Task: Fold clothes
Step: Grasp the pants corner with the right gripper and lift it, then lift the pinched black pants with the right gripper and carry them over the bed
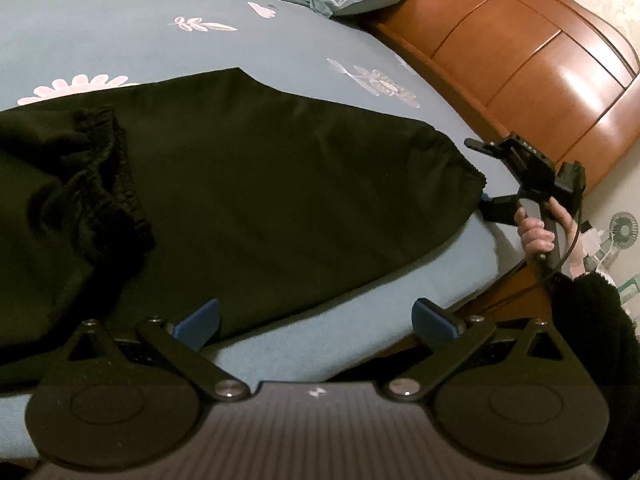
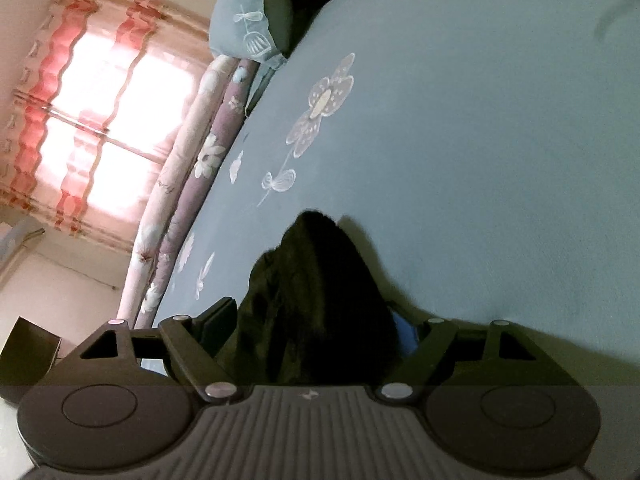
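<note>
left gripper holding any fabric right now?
No. The left gripper is open above the bed's edge, its blue pads clear of the black garment.

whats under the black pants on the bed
The black pants lie on a blue floral bedsheet, which shows all round them. Some of its flower print disappears beneath the fabric, and whatever else lies under the pants is covered.

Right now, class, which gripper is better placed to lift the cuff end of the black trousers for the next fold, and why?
Right. The right gripper already straddles the trousers' cuff, cloth between its jaws. The left gripper hangs open over the bed edge, holding nothing, far from the cuff.
</note>
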{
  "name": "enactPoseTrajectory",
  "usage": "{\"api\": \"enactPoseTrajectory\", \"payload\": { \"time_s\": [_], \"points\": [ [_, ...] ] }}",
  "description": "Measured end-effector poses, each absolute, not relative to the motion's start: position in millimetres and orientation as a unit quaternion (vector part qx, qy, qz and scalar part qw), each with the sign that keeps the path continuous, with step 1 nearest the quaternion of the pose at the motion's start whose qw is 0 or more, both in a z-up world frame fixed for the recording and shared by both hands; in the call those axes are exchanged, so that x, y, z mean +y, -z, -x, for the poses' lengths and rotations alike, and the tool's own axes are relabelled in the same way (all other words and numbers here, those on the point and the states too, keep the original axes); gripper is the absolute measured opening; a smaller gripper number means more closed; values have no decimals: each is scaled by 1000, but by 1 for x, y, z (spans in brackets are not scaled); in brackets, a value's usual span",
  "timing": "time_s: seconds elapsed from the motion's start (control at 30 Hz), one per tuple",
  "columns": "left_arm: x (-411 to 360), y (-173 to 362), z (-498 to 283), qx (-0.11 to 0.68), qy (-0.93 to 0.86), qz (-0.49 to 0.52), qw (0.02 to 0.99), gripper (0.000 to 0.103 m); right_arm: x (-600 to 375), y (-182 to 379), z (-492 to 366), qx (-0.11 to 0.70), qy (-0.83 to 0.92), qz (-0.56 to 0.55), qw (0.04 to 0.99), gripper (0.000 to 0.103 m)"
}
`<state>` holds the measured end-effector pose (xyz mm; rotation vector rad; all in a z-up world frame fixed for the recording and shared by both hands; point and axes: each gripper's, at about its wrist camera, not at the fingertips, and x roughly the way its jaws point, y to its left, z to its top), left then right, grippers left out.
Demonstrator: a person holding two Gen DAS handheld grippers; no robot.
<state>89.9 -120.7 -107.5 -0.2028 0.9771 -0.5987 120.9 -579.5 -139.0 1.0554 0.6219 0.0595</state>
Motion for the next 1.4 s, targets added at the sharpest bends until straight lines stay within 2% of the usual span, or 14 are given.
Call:
{"api": "enactPoseTrajectory", "payload": {
  "time_s": [0.17,0.37,0.43,0.5,0.57,0.67,0.77,0.9,1.0,1.27,1.4],
  "points": [
    [-122,109,-94,465,280,94,834,101,-576,135,-130,321,-75,-463,823,89],
    [-123,110,-96,467,278,92,834,101,-577,135,-122,333,-105,-462,815,88],
    [-124,111,-97,468,276,92,834,101,-578,136,-121,331,-90,-465,816,82],
    [-125,112,-97,470,275,88,834,101,-582,139,-121,331,-77,-472,813,61],
    [-125,112,-96,470,277,86,834,101,-587,144,-120,333,-66,-483,807,46],
    [-124,110,-96,469,277,86,834,101,-590,147,-120,334,-72,-485,805,45],
    [-123,109,-96,467,277,84,836,101,-587,145,-122,338,-65,-479,807,49],
    [-120,104,-94,461,274,79,840,101,-579,137,-125,347,-41,-459,817,38],
    [-113,97,-91,455,269,81,845,101,-574,130,-124,342,-29,-451,824,35],
    [-86,80,-89,465,198,82,859,101,-544,80,-116,303,-60,-423,852,33],
    [-78,76,-89,480,172,72,857,101,-518,50,-119,313,-58,-366,874,33]
  ]
}}
